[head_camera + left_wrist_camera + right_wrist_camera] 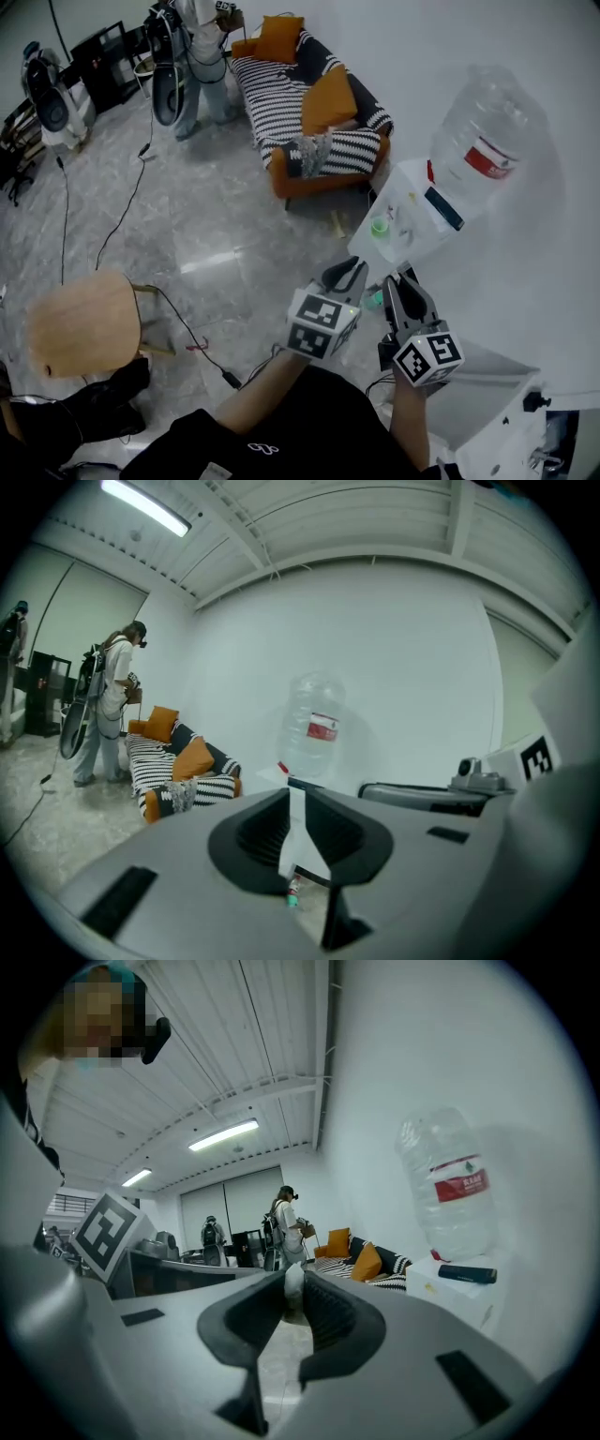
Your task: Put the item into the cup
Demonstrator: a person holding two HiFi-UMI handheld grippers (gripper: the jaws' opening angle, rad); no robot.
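Observation:
A small green cup (pixel 379 226) stands on a white table (pixel 405 187) by the wall, beside a big clear water jug (pixel 483 131) and a dark flat bar (pixel 442 208). Both grippers are held side by side short of that table, pointing towards it. In the right gripper view, my right gripper (pixel 293 1282) is shut on a small pale item (pixel 293 1290) at its tips. My left gripper (pixel 296 789) shows only a narrow gap with nothing in it. The head view shows the left gripper (pixel 349 272) left of the right gripper (pixel 405 286). The cup is hidden in both gripper views.
An orange and striped sofa (pixel 309 103) stands behind the table. A person (pixel 202 56) stands at the far end of the room. A round wooden stool (pixel 82 323) and floor cables (pixel 131 197) lie to the left. A white cabinet (pixel 497 412) is at my right.

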